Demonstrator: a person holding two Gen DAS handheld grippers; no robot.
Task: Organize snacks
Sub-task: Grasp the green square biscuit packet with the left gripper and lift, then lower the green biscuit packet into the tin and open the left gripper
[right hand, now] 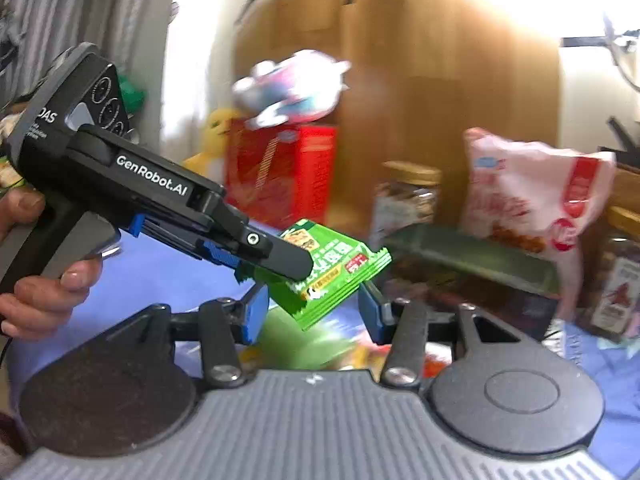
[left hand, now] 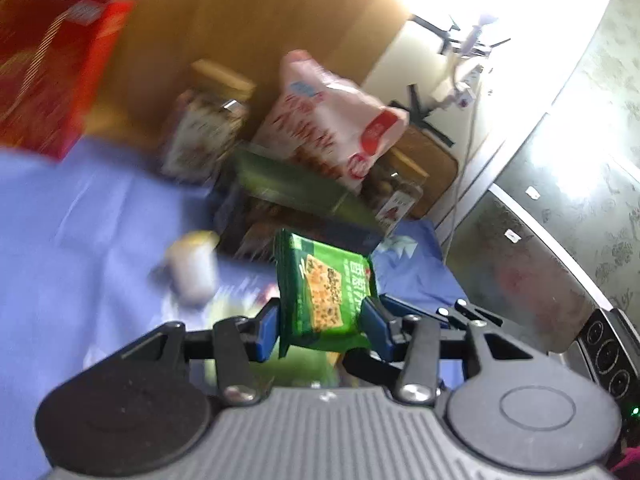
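A stack of green cracker packs is clamped between the blue pads of my left gripper, above the blue cloth. In the right wrist view the left gripper comes in from the left, held by a person's hand, and carries the same green stack. My right gripper sits just below and behind that stack. Its blue pads stand apart on either side of the stack's lower corner and do not visibly press on it.
On the blue cloth at the back stand a red box, a jar with a wooden lid, a white and red snack bag, a dark green lidded box and another jar. Brown cardboard rises behind them.
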